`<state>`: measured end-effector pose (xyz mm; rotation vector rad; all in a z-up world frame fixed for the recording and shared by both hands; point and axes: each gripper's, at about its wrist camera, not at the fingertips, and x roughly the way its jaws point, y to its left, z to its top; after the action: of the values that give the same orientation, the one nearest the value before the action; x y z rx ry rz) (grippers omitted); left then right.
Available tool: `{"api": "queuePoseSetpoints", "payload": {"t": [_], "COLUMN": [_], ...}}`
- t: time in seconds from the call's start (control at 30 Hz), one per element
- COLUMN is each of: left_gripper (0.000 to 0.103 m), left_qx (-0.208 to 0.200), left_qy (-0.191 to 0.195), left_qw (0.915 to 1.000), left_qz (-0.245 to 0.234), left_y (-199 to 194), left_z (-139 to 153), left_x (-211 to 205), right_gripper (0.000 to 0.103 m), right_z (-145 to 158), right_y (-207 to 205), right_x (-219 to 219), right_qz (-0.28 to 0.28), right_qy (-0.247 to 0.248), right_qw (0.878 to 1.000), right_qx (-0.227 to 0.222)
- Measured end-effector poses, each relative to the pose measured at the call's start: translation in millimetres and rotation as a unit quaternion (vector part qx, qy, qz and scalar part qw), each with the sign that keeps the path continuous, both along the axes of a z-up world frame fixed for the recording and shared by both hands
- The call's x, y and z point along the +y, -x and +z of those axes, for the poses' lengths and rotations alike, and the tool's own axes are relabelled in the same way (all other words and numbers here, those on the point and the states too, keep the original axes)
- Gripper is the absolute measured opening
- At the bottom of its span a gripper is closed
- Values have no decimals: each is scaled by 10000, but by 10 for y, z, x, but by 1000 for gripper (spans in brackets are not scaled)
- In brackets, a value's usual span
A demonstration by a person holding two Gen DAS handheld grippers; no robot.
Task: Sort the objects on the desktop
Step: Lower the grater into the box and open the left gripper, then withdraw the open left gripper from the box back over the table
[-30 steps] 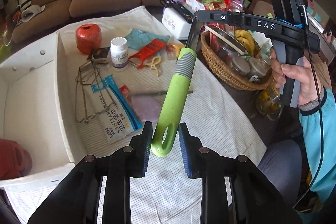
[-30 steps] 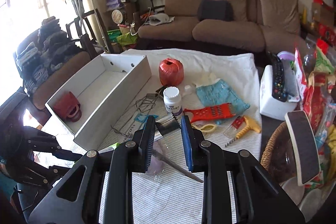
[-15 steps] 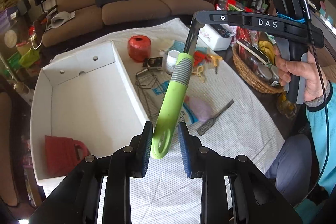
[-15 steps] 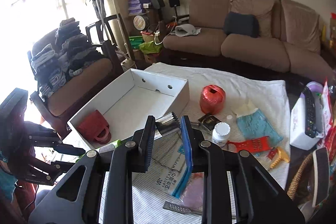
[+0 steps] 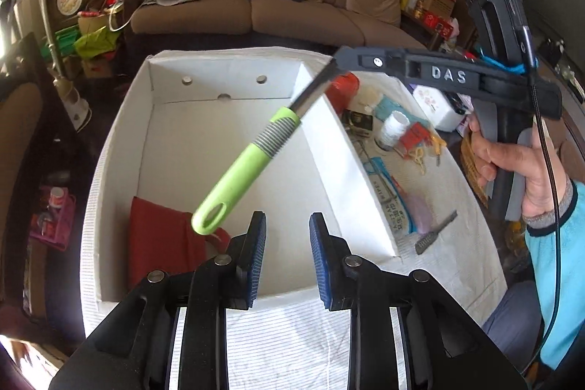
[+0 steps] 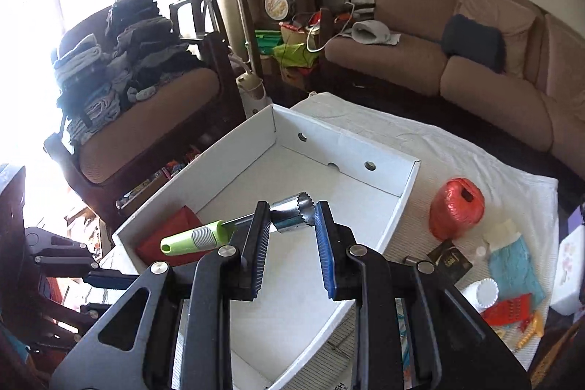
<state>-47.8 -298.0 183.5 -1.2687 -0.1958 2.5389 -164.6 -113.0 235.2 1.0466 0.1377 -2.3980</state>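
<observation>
A tool with a green handle [image 5: 237, 174] and a serrated metal head [image 6: 294, 214] hangs over the white box [image 5: 351, 170]. My right gripper [image 6: 290, 225] is shut on the metal head, and the handle [image 6: 197, 238] sticks out to its left. In the left wrist view the right gripper [image 5: 336, 66] comes in from the right, held by a hand [image 5: 512, 163]. My left gripper [image 5: 287, 240] hovers over the box's near wall, open by a narrow gap with nothing in it. The handle's looped end lies just left of its left finger. A red bag [image 5: 164, 236] lies inside the box.
Right of the box, on the striped cloth, lie a red twine ball [image 6: 457, 211], a white pill bottle [image 6: 482, 293], a blue cloth [image 6: 512, 262], an orange grater [image 6: 512, 309], a wipes packet [image 5: 387, 203] and a small metal comb [image 5: 437, 233]. A sofa and chairs stand beyond.
Both grippers have swung left from the loose objects to above the white box, carrying the tool. The handle's looped end has slipped out from between my left fingers to their left.
</observation>
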Motion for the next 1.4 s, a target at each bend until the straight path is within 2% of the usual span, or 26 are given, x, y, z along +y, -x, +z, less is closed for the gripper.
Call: {"api": "queuePoseSetpoints", "payload": {"t": [0.2, 0.4, 0.53, 0.6, 0.67, 0.8, 0.93, 1.07, 1.1, 1.17, 1.2, 1.23, 1.3, 1.33, 1.4], "left_gripper": [24, 24, 24, 24, 26, 27, 33, 34, 38, 57, 71, 81, 88, 94, 97], "left_qx": [-75, -408, -597, -640, -669, -750, -831, -876, -874, -854, -828, -800, -782, -784, -740], "left_qy": [23, 234, 215, 128, 50, 8, -38, -75, -131, -257, -291, -309, -409, -518, -717], "left_qw": [9969, 9926, 9899, 9898, 9901, 9899, 9897, 9899, 9900, 9899, 9899, 9898, 9893, 9884, 9867], "left_qz": [777, 1118, 1265, 1266, 1233, 1203, 1166, 1110, 1099, 1099, 1117, 1137, 1164, 1190, 1254], "left_y": [449, 855, 999, 1030, 1039, 1064, 1087, 1094, 1089, 1069, 1055, 1041, 1021, 1013, 990], "left_z": [-188, -485, -669, -721, -752, -794, -816, -825, -821, -817, -810, -803, -795, -791, -770], "left_x": [-581, -721, -733, -721, -698, -660, -616, -569, -576, -596, -611, -633, -681, -714, -769], "right_gripper": [24, 24, 24, 9, 8, 8, 8, 11, 11, 12, 13, 17, 23, 24, 24], "right_z": [-406, -861, -1159, -1291, -1404, -1608, -1761, -1854, -1839, -1776, -1769, -1759, -1747, -1735, -1708], "right_y": [403, 759, 840, 837, 805, 749, 731, 720, 713, 721, 738, 757, 780, 782, 777], "right_x": [-100, -196, -245, -249, -208, -158, -176, -253, -266, -332, -385, -455, -588, -648, -721], "right_qz": [-570, -1265, -1545, -1621, -1737, -1727, -1657, -1558, -1506, -1376, -1206, -1034, -761, -656, -578], "right_qy": [324, 644, 757, 855, 916, 723, 485, 147, 157, 59, -4, -96, -412, -551, -733], "right_qw": [9970, 9854, 9764, 9714, 9664, 9628, 9580, 9582, 9610, 9674, 9701, 9724, 9766, 9784, 9796], "right_qx": [-408, -936, -1308, -1511, -1661, -1948, -2289, -2395, -2314, -2124, -2106, -2088, -1970, -1880, -1780]}}
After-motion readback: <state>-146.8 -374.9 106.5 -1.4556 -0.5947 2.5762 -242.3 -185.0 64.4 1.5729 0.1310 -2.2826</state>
